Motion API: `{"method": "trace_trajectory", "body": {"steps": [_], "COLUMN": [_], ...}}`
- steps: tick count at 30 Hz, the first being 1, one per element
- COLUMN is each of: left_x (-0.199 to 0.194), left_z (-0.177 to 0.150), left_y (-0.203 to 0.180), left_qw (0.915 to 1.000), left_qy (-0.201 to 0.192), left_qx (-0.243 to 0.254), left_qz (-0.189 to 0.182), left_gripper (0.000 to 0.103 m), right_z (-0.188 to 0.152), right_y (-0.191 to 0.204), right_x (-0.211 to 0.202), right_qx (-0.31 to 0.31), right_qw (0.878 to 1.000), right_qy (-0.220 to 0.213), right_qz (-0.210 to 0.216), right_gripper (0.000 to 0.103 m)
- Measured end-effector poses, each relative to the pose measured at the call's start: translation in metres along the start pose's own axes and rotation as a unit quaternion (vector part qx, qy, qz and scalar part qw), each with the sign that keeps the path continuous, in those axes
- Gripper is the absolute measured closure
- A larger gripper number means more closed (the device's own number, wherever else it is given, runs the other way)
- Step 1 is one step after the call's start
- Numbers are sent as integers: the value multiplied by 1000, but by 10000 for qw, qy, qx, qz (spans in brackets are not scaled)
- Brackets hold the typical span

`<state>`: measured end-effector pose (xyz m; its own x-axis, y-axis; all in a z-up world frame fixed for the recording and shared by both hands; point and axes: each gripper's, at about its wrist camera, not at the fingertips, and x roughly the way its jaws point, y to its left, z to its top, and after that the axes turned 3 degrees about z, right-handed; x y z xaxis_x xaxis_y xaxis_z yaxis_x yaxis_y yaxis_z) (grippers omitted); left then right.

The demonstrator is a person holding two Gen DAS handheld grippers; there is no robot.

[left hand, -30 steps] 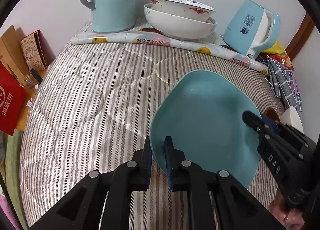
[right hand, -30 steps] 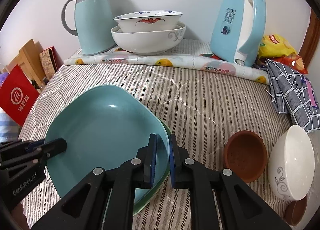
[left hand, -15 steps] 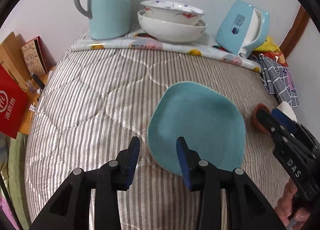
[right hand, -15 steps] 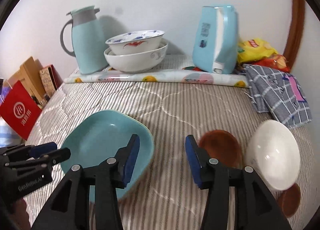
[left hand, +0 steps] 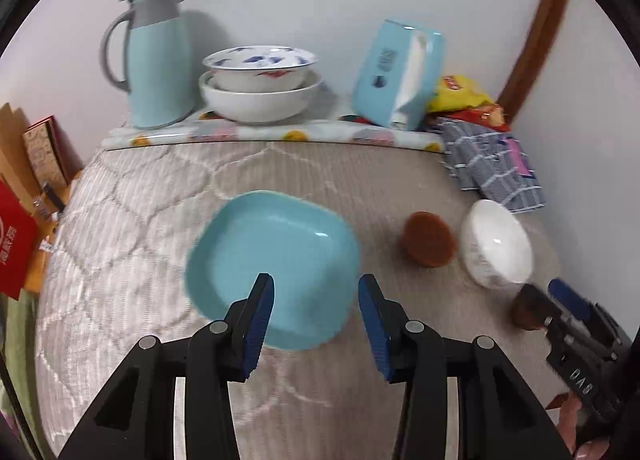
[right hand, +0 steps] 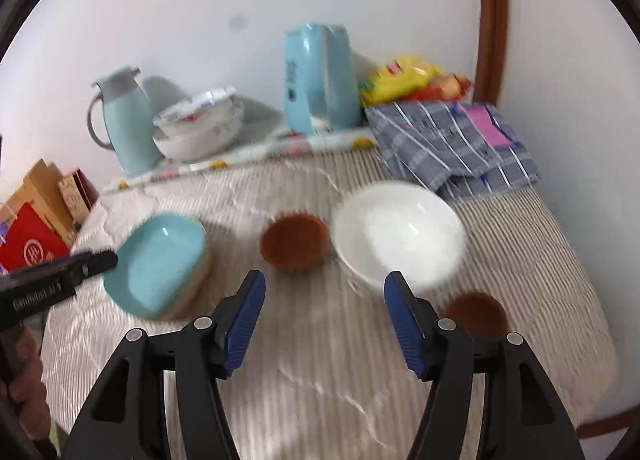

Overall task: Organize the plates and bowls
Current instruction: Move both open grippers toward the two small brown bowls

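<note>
A teal square plate [left hand: 276, 260] lies on the striped quilt, stacked on another plate whose rim shows in the right wrist view [right hand: 160, 264]. My left gripper [left hand: 316, 312] is open and empty just above its near edge. My right gripper [right hand: 324, 312] is open and empty, in front of a brown bowl [right hand: 294, 246] and a white bowl [right hand: 400, 236]. A second small brown bowl [right hand: 476, 314] sits by the right finger. Two large white bowls [left hand: 260, 84] are stacked at the back.
A teal thermos jug [left hand: 156, 60], a blue kettle [left hand: 396, 72], snack packets [left hand: 460, 96] and a checked cloth [left hand: 492, 160] stand along the wall. Boxes and a red bag [left hand: 16, 244] are off the left edge of the quilt [left hand: 132, 220].
Both grippers let go of the teal plate, opened wide and pulled back. The plate now rests on the quilt. The right gripper has swung right toward the bowls.
</note>
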<state>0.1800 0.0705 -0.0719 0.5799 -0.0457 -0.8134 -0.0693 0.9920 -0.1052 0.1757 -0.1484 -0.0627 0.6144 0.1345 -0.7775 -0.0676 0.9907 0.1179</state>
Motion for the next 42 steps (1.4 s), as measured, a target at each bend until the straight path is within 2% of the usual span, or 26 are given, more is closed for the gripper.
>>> {"method": "trace_trajectory", "body": {"steps": [4, 10, 21, 30, 42], "left_x": [-2, 14, 56, 95, 130], "left_z": [-4, -5, 5, 18, 28], "left_y": [-25, -48, -78, -88, -96], "left_qw": [9997, 9988, 9987, 9983, 9975], "left_qy": [-41, 269, 465, 569, 682], "left_qx": [-14, -71, 135, 146, 180], "left_qz": [-230, -414, -141, -44, -9], "left_gripper": [61, 61, 60, 60, 60], "right_z": [-12, -25, -37, -42, -39], "right_y": [-24, -66, -130, -154, -153], "right_x": [-12, -22, 0, 28, 48], "right_qx": [15, 255, 747, 939, 877], "right_qw": [9998, 9989, 9945, 9915, 9918], "right_qy": [30, 128, 298, 494, 641], "right_qz": [-213, -372, -667, -757, -665], "right_gripper": [42, 42, 42, 42, 44]}}
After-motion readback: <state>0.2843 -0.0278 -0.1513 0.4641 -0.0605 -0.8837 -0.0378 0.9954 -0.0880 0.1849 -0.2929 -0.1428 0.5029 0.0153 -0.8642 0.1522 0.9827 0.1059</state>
